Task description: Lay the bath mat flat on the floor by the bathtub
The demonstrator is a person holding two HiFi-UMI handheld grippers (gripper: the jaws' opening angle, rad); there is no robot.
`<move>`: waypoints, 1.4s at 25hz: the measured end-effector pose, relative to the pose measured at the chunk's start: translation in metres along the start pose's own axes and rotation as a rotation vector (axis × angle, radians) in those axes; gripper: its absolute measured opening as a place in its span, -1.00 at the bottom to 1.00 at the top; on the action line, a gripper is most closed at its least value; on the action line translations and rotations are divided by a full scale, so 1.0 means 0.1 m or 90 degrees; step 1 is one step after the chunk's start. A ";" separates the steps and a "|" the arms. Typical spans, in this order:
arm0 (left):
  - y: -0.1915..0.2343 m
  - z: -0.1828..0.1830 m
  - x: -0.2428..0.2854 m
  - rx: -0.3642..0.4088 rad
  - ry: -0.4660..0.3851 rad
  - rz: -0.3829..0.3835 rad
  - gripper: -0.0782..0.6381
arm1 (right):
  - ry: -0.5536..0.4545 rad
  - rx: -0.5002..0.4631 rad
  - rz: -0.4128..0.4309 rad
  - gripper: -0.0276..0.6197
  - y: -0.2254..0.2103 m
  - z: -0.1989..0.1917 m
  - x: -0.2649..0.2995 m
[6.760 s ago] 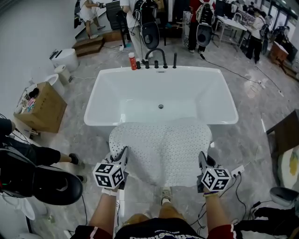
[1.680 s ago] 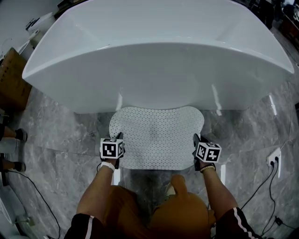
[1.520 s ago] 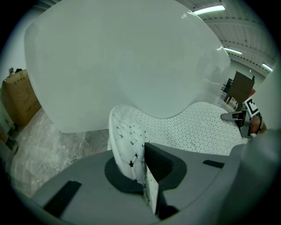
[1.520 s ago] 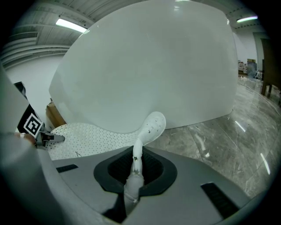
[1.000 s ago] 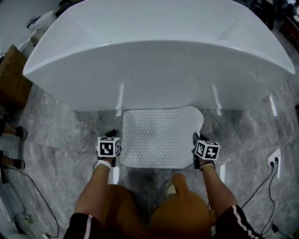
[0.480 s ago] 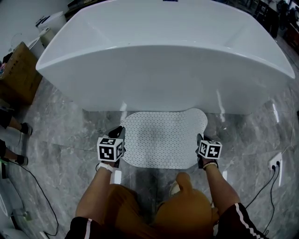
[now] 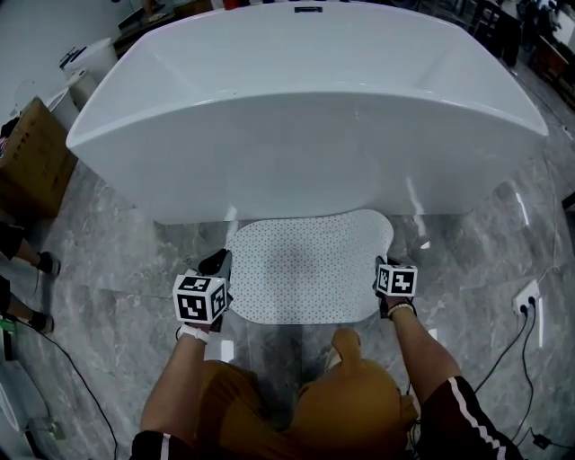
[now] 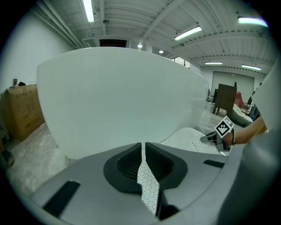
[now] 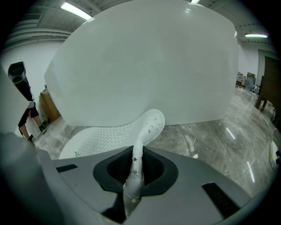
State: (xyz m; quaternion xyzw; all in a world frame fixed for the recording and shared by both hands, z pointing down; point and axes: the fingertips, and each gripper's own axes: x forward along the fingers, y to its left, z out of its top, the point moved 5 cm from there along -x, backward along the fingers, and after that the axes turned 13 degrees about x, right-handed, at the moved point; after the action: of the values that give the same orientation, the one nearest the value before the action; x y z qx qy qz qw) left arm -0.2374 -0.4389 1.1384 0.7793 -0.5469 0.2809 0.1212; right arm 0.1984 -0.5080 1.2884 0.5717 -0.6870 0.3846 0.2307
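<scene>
Lying on the grey marble floor [image 7: 117,269] by the white bathtub [image 7: 305,135], the white dotted bath mat [image 7: 305,269] is clamped at its sides by the left gripper [image 7: 220,264] and right gripper [image 7: 382,269]; curled edges could be left by uneven release.

Grey marble floor [image 7: 99,260], glossy; cardboard box [image 7: 31,157] L side; ceiling strip lights [image 8: 89,9] on.

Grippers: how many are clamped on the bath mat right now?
2. The left gripper pinches the bath mat at its left edge, the right gripper at its right edge; none hidden.
</scene>
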 end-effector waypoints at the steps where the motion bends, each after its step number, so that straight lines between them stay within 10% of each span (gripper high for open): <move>1: 0.00 0.00 -0.01 -0.006 -0.003 0.000 -0.67 | 0.005 0.007 -0.008 -0.74 -0.05 -0.03 0.00; 8: -0.15 0.11 0.00 0.004 -0.015 -0.018 -0.67 | 0.008 0.007 -0.078 -0.40 -0.41 -0.13 -0.04; 13: -0.24 0.22 0.01 0.009 -0.029 -0.032 -0.67 | -0.053 0.030 -0.117 -0.54 -0.72 0.06 -0.30; 27: -0.31 0.51 -0.51 0.055 -0.083 -0.069 -0.67 | -0.146 0.059 -0.047 -0.55 -0.27 0.25 -1.36; 35: -0.02 0.70 -0.86 -0.037 -0.177 -0.037 -0.67 | -0.202 -0.008 0.032 -0.54 0.47 0.57 -1.90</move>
State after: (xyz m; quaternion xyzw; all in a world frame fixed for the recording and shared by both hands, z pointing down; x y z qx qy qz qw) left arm -0.2356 -0.4054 1.0327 0.8224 -0.5436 0.1503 0.0751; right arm 0.2052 -0.4353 1.0984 0.6067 -0.7310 0.2911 0.1134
